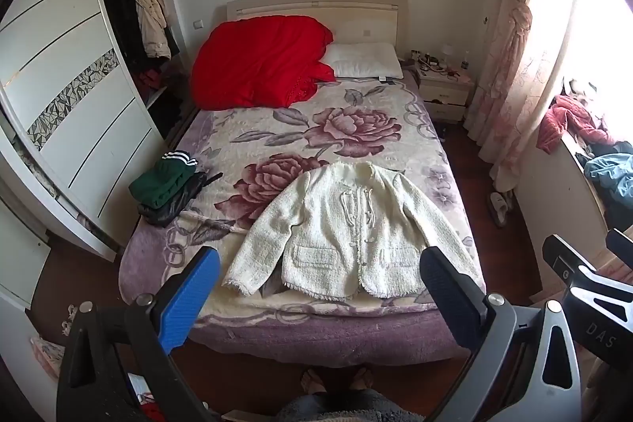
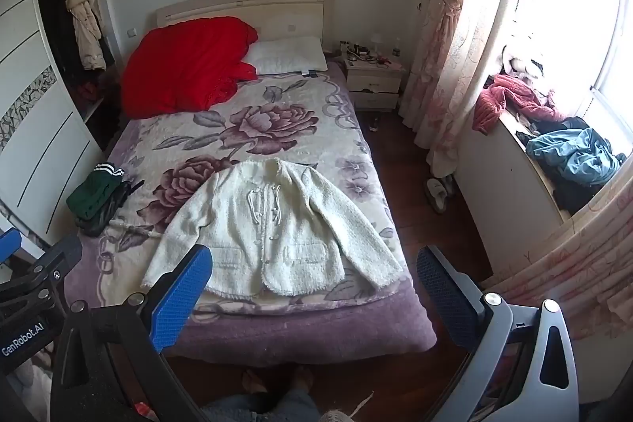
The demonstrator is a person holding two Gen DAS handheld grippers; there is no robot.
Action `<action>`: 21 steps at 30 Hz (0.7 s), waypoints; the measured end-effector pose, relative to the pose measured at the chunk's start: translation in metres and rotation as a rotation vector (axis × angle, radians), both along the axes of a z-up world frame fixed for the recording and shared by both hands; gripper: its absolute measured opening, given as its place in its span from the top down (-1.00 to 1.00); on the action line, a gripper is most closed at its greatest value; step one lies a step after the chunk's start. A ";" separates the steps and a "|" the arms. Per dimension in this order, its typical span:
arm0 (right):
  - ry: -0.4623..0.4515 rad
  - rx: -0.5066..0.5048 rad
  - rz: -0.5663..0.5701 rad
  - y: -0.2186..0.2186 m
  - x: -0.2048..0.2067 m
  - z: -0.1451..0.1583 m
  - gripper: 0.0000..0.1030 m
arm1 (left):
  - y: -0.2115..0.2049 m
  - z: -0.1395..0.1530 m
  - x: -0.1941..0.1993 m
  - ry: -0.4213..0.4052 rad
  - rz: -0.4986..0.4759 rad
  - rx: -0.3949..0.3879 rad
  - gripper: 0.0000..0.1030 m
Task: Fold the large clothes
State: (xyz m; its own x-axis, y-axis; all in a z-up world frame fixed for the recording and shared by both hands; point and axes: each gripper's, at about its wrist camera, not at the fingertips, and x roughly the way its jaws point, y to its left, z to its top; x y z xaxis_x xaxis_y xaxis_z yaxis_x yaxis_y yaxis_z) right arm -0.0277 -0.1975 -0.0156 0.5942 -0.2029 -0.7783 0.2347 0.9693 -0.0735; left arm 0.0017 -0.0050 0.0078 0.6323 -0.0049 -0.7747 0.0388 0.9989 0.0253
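A cream tweed jacket point(image 1: 348, 236) lies face up and fully spread on the bed point(image 1: 277, 335), at the foot end, collar pointing toward the headboard and both sleeves angled out and down. Its front is closed, with white cord fastenings running down the middle and a flap pocket on each side near the frayed hem. The hem lies just short of the foot edge of the bed's flowered blanket.

The left gripper point(image 1: 320, 287) hovers above the floor just off the foot of the bed, its jaws spread wide and holding nothing; it is clear of the jacket. The right gripper point(image 2: 312, 287) hangs beside it at the same end of the bed, jaws equally wide apart and empty, also not touching the cloth.

Near the bed's left edge, level with the jacket's shoulder, sits a small stack of folded clothes point(image 1: 170, 188), green with white stripes on top and dark beneath. At the head of the bed a red quilt point(image 1: 261, 62) is bunched against a white pillow point(image 1: 364, 60). A wardrobe point(image 1: 71, 97) stands along the bed's left side, a nightstand point(image 2: 374, 82) by its right head corner.
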 end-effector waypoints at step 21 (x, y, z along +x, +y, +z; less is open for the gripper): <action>-0.003 -0.008 0.000 0.003 -0.001 0.003 -1.00 | 0.014 -0.001 -0.001 0.000 0.001 -0.009 -1.00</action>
